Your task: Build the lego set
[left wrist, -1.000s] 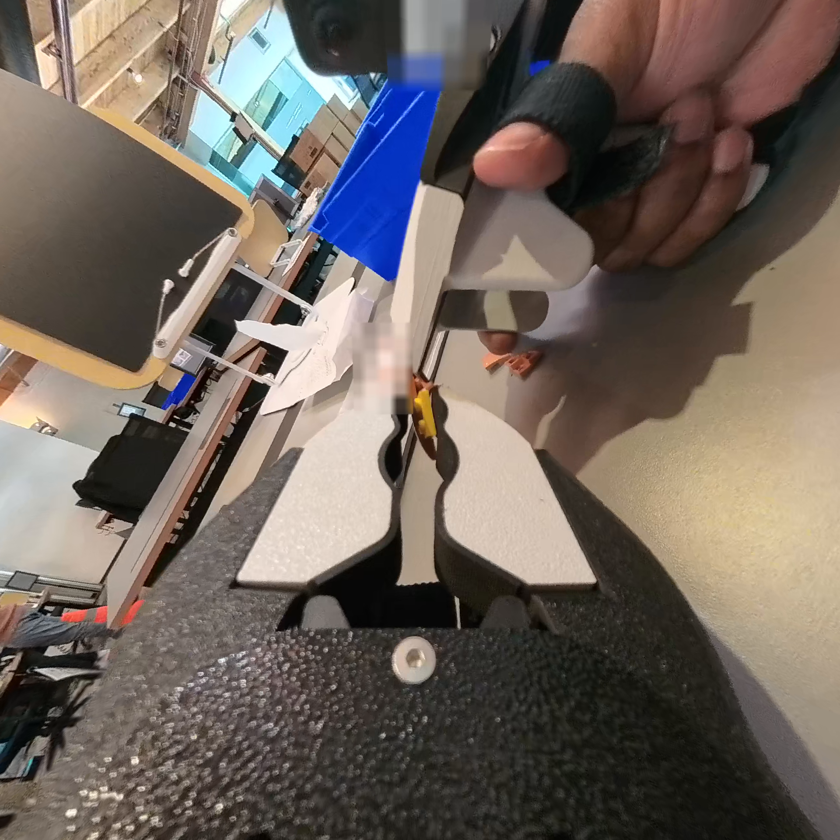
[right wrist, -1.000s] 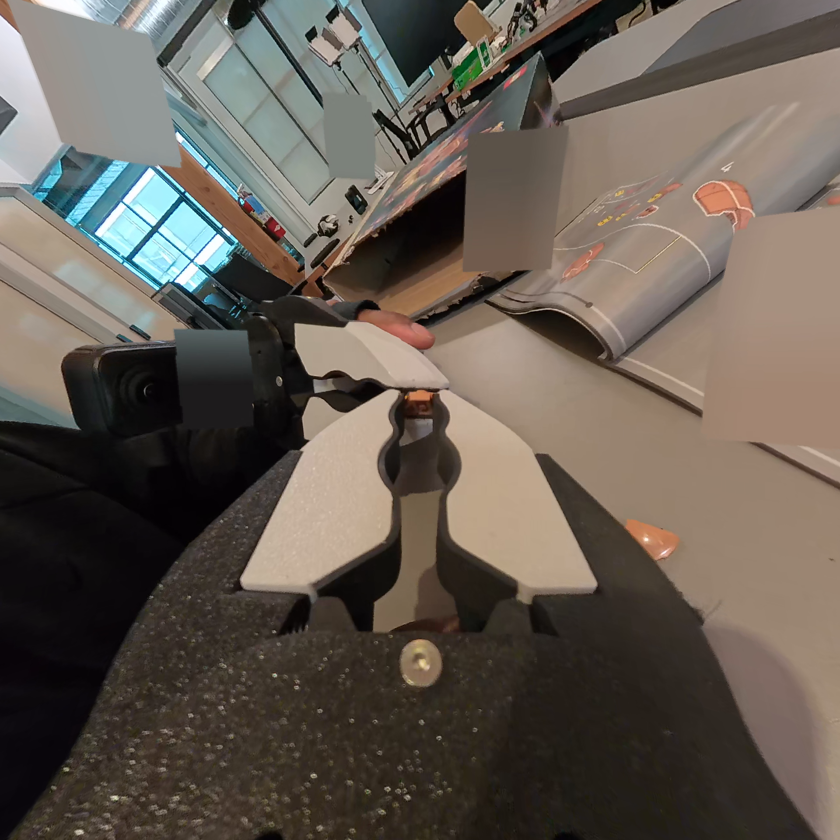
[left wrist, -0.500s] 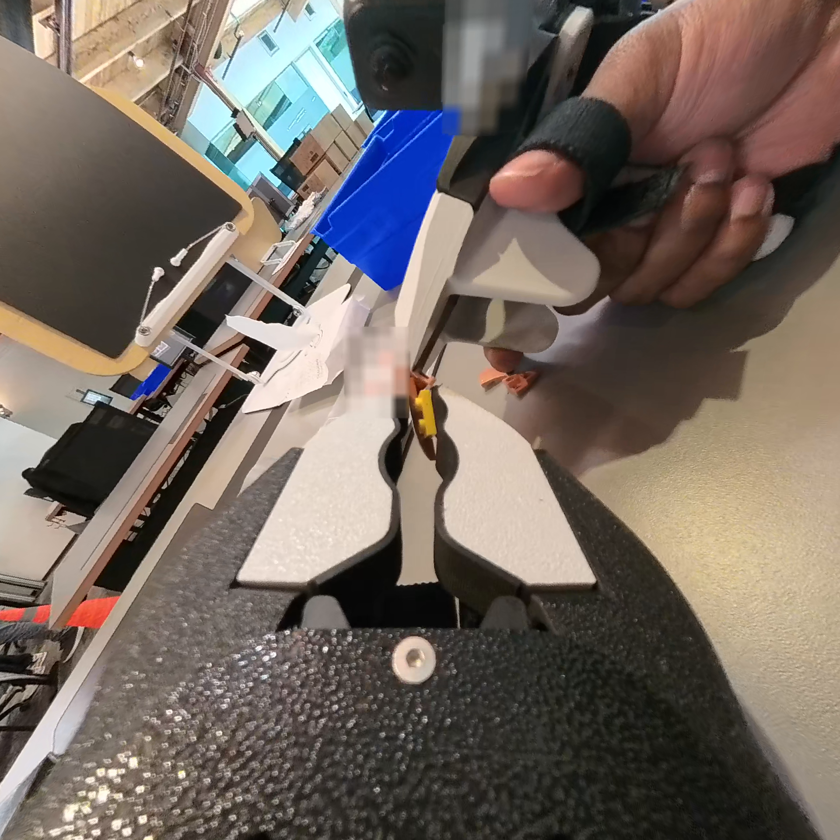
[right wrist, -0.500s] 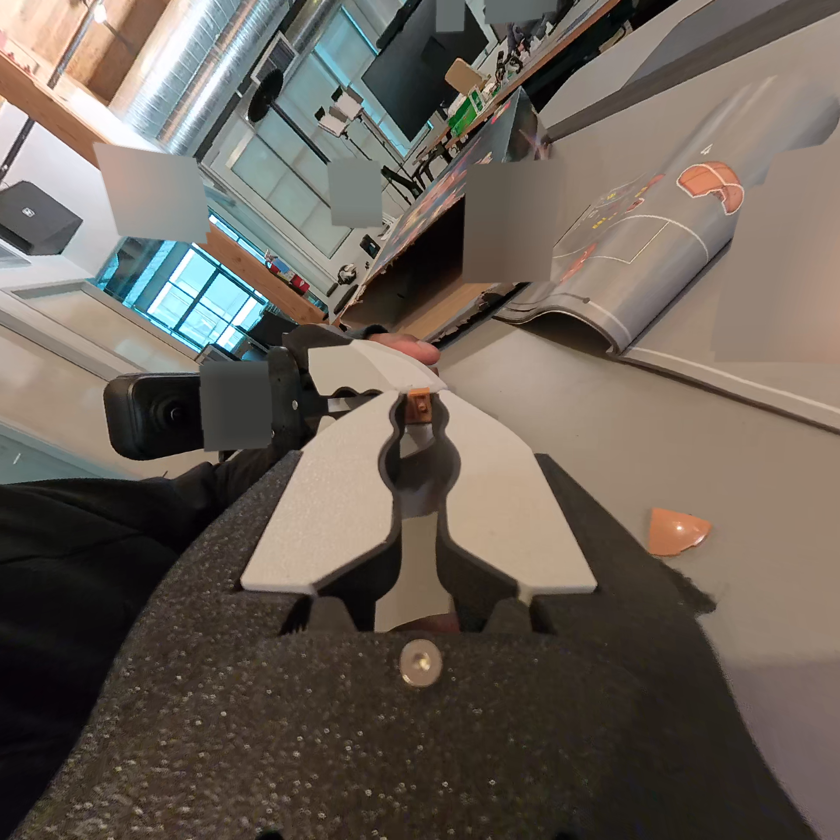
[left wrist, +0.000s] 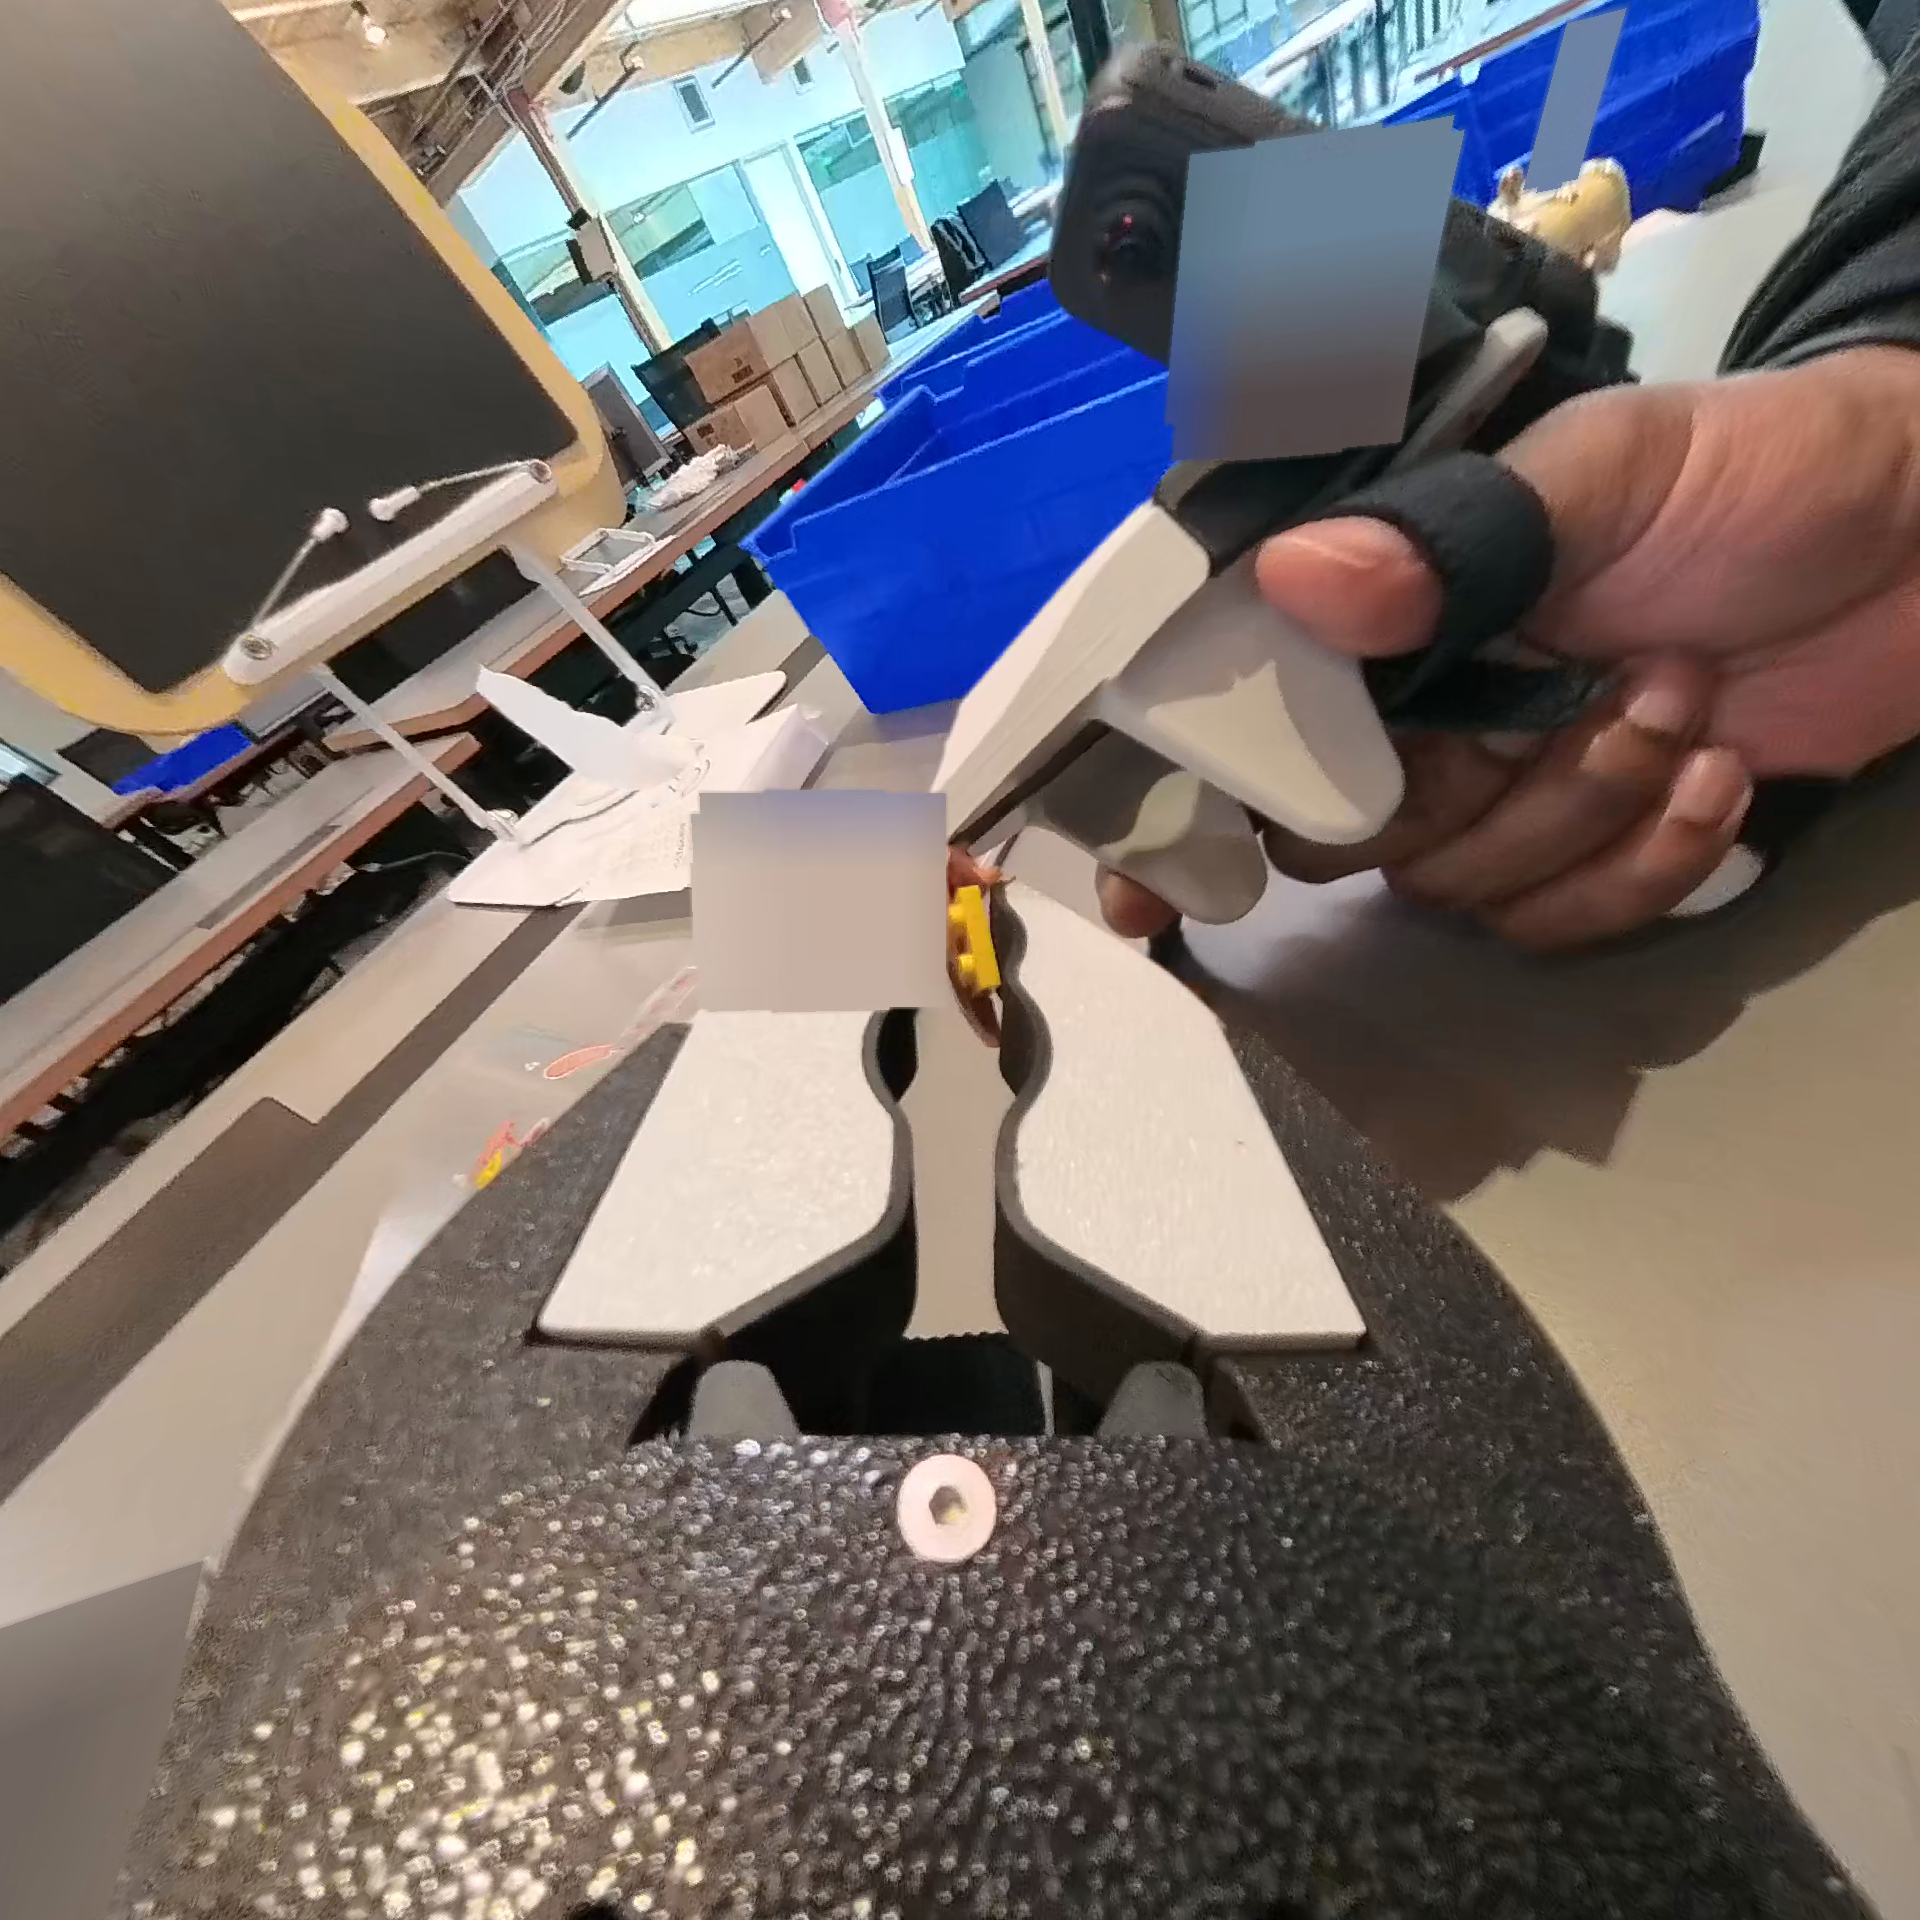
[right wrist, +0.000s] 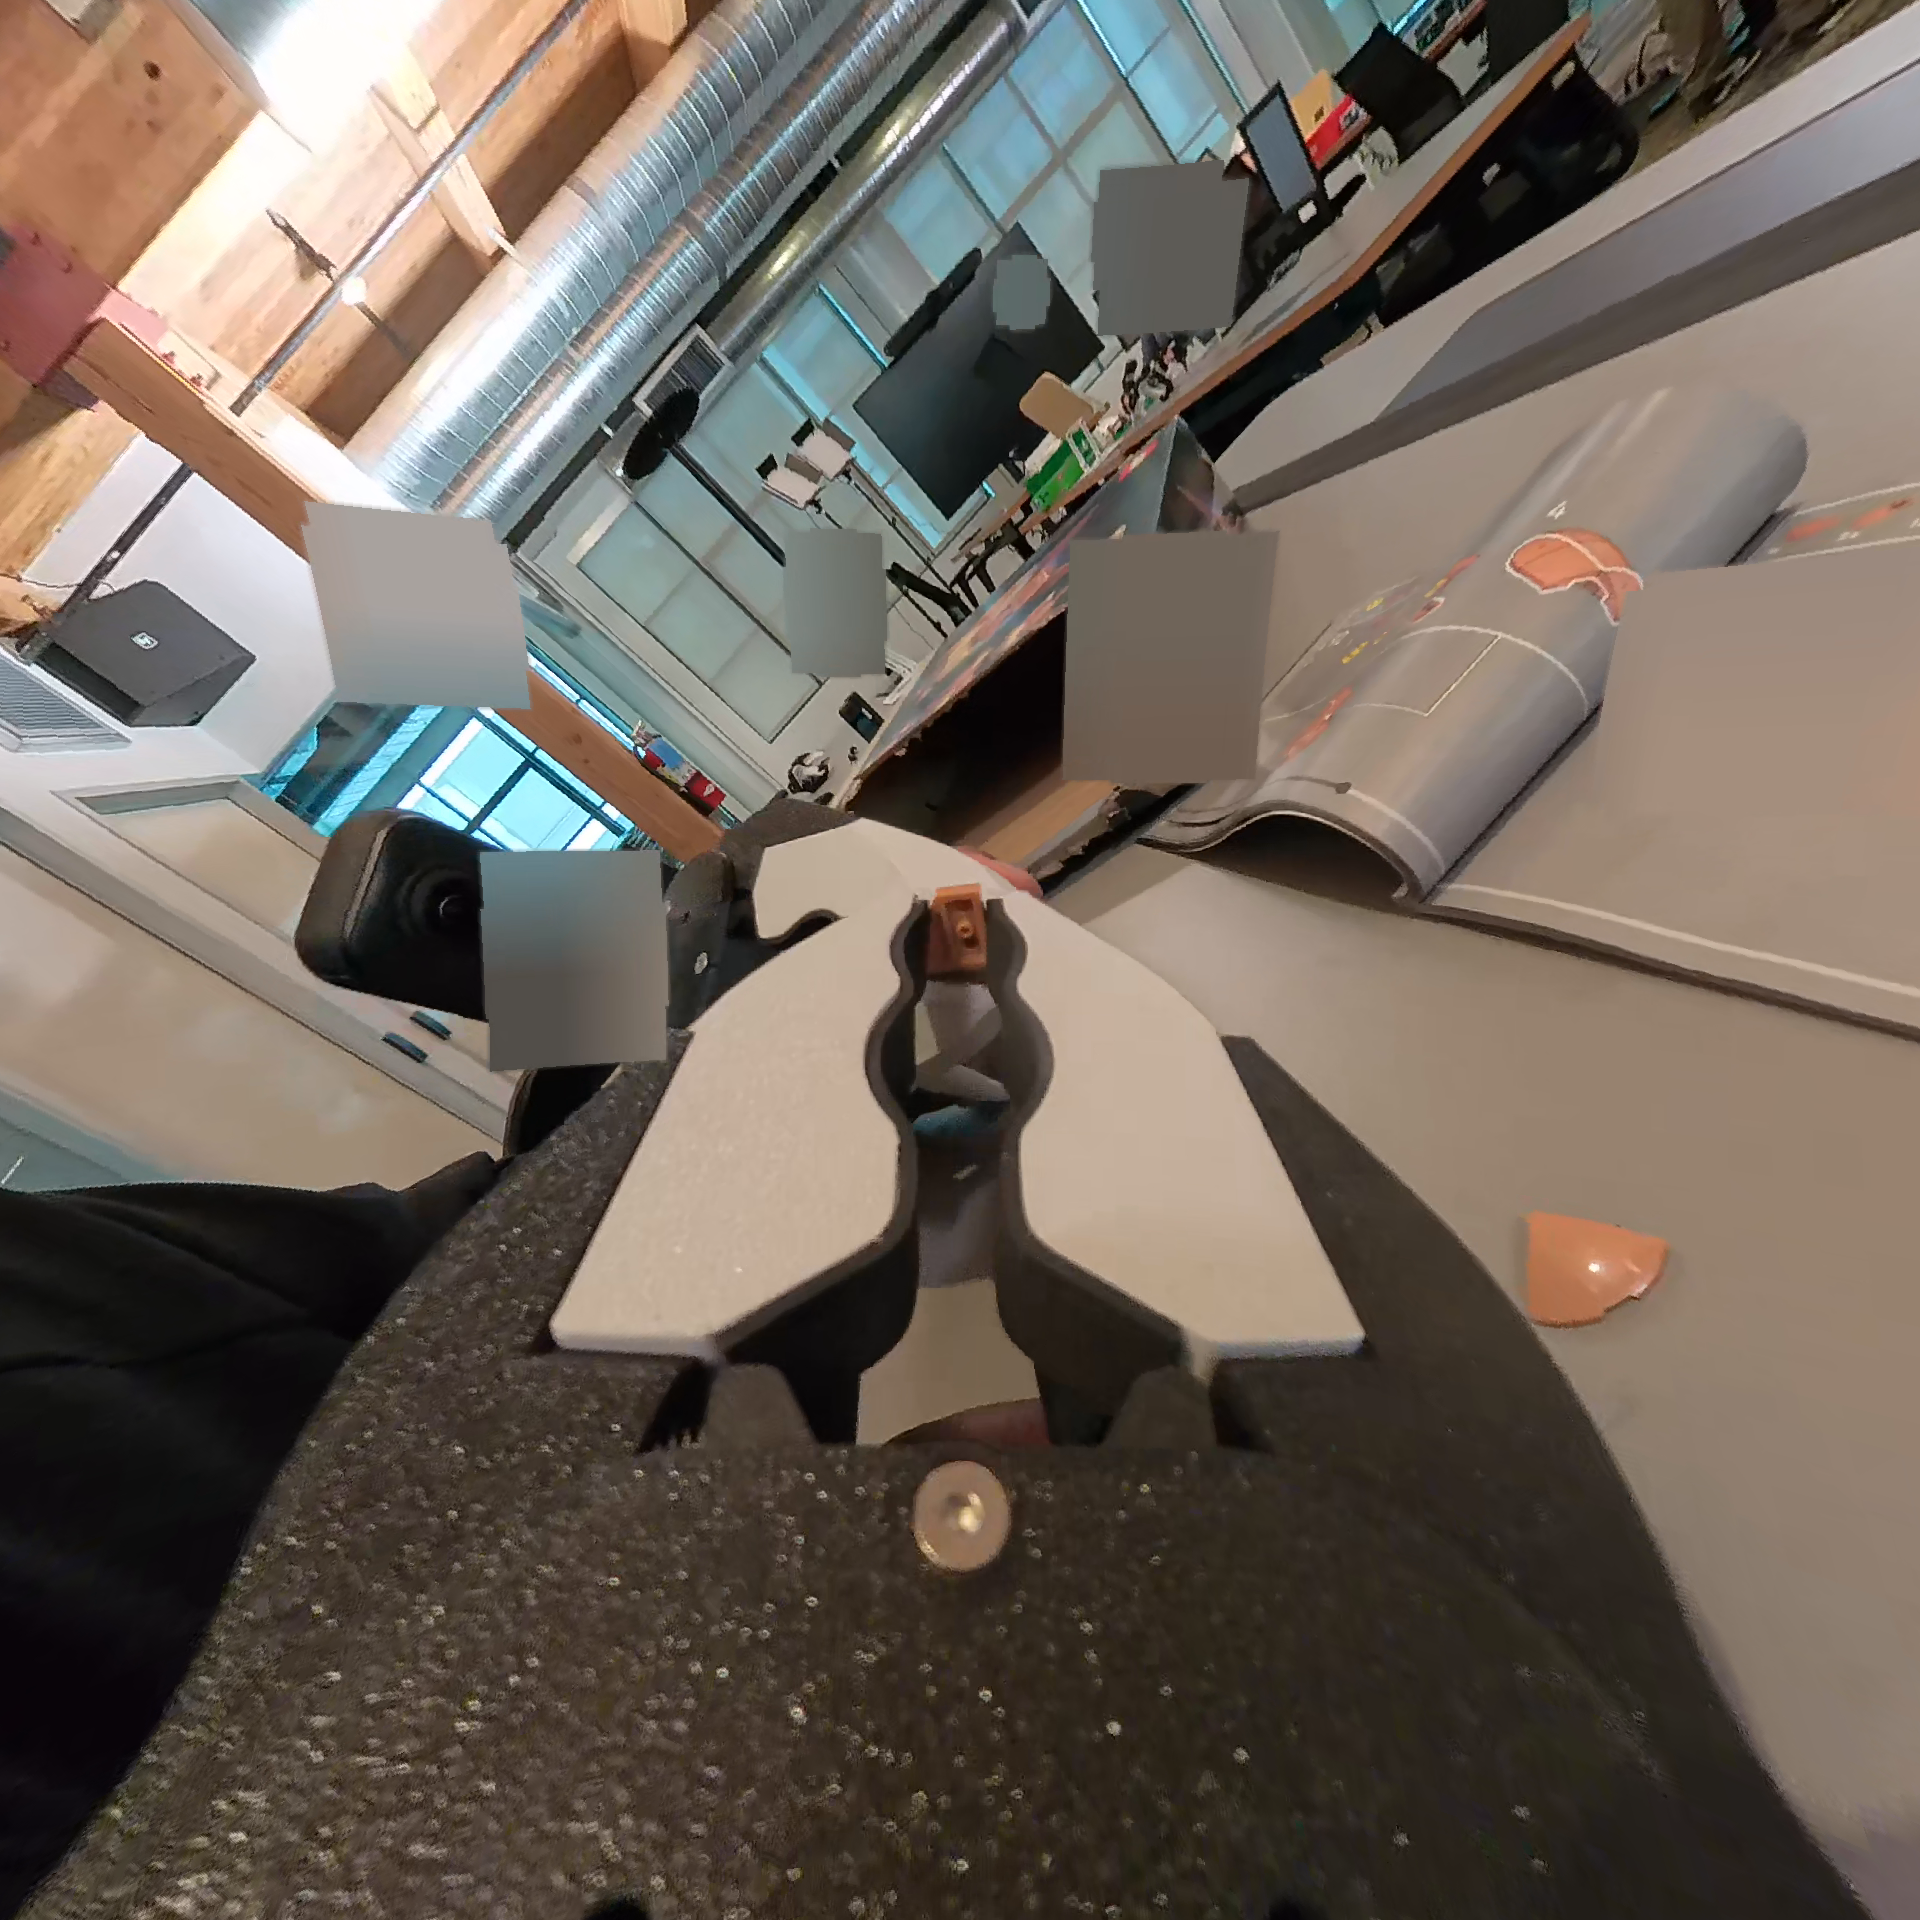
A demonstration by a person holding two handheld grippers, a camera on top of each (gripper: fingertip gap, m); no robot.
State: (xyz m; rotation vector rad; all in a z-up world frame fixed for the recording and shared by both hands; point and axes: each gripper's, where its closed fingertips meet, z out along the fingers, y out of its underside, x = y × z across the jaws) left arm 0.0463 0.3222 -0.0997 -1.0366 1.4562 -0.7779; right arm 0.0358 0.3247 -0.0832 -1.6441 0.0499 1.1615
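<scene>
Yellow studded plate (left wrist: 974,938) on a brown piece, pinched in left gripper (left wrist: 961,940) fingers, right gripper (right wrist: 961,930) fingers clamping small brown brick (right wrist: 958,928), orange shell fragment (right wrist: 1588,1268) on grey desk (right wrist: 1455,1091) at four o'clock.

Grey desk (right wrist: 1558,1091) with a few loose items on it

In the right wrist view, an open booklet (right wrist: 1538,665) with grey printed pages lies flat on the desk, its near page curling up, and a small orange curved piece (right wrist: 1584,1270) sits alone nearer the camera, well apart from the booklet. In the left wrist view, a blue bin (left wrist: 935,540) stands on the far part of the desk, with white papers (left wrist: 623,831) spread just beside it.
</scene>
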